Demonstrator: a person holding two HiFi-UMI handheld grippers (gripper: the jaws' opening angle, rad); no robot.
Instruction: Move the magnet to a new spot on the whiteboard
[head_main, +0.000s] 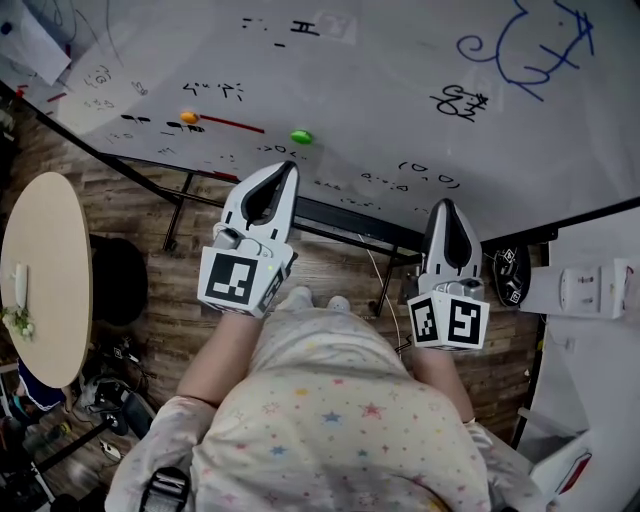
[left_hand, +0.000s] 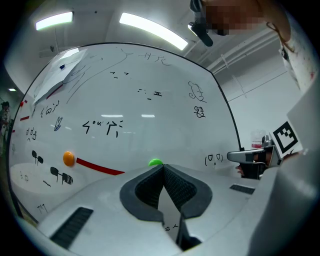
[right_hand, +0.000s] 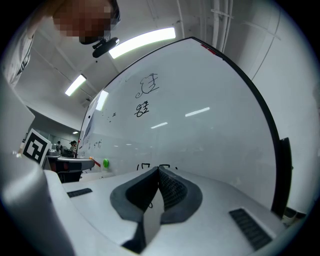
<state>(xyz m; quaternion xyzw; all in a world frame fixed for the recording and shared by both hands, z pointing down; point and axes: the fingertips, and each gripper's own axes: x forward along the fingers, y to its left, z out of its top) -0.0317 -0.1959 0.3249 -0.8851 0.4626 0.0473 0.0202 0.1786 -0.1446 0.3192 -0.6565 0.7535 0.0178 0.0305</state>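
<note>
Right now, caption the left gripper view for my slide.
Shut left gripper faces whiteboard, green magnet above its tips, orange magnet at left.

The room is bright. Long ceiling lights (left_hand: 150, 27) shine at the top of the left gripper view. The shiny whiteboard (head_main: 400, 80) shows them as white streaks. Both gripper views bend round like a fishbowl and have black corners. Their bottom parts look soft and blurry. The head view's lower left corner is dark.

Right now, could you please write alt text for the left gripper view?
The left hand-held gripper, jaws shut and empty, faces a whiteboard where a green magnet shows just above its tips and an orange magnet further left.
</note>
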